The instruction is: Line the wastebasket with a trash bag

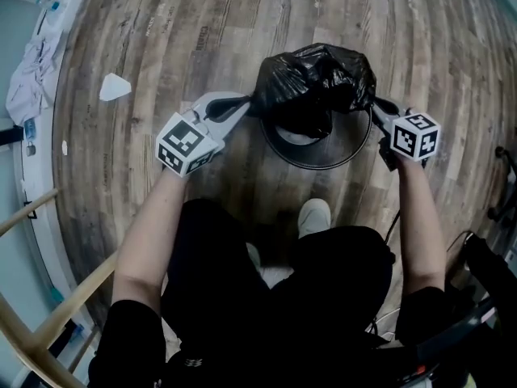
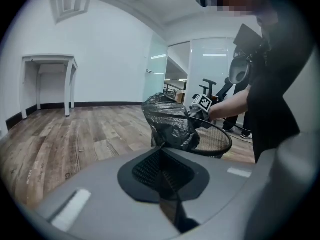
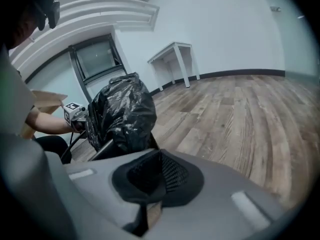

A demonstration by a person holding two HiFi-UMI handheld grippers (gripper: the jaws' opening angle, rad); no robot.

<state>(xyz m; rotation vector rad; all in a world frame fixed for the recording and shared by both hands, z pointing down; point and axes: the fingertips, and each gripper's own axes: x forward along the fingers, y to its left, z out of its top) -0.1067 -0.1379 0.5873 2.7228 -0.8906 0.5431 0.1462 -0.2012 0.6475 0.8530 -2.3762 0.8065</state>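
Your left gripper (image 1: 248, 105) and right gripper (image 1: 376, 105) are each clenched on an edge of the black trash bag (image 1: 315, 79). The bag hangs bunched over the wire wastebasket (image 1: 339, 164), not spread on its rim.

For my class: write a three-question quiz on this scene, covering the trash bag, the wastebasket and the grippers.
1. True or false: the black trash bag lies flat on the floor beside the mesh wastebasket.
2. What is the left gripper shut on? A the bag's edge; B the wastebasket's rim; C nothing.
3. Fill in: the bag hangs bunched ___ the wastebasket's opening.
Key: 1 false; 2 A; 3 above.
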